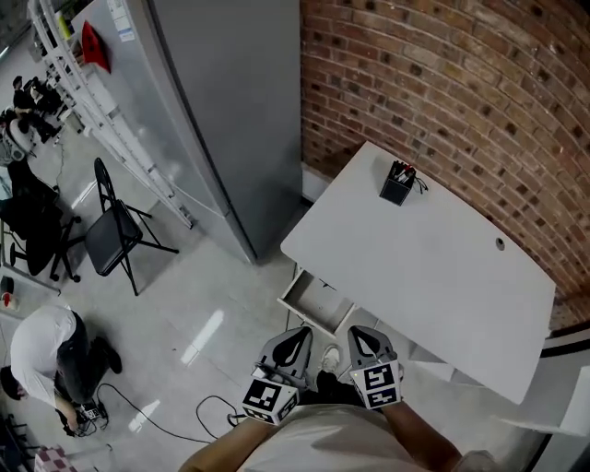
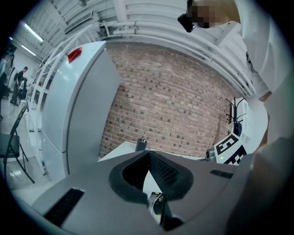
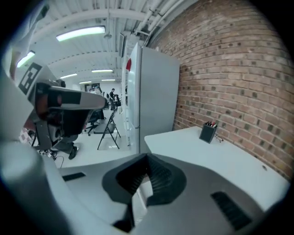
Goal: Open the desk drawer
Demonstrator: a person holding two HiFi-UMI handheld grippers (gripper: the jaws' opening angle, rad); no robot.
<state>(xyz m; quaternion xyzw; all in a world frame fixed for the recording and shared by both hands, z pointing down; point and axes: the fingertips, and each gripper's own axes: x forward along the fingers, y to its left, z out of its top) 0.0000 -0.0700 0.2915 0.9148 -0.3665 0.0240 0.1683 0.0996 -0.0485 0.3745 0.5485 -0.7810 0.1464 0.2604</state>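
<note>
No legible word, brand or number in any view.
- left tongs [image 1: 297,334]: left cube marker [image 1: 267,398] is black-and-white square code, no letters or digits.
- right tongs [image 1: 362,334]: right cube marker [image 1: 380,383] is same kind of code; shows again at right edge of left gripper view, still only blocks.
- tall grey cabinet [image 1: 230,111]: white sheet [image 1: 120,18] stuck near top, print too small to read.
- red patch [image 2: 75,54] on cabinet upper front: no writing discernible.
</note>
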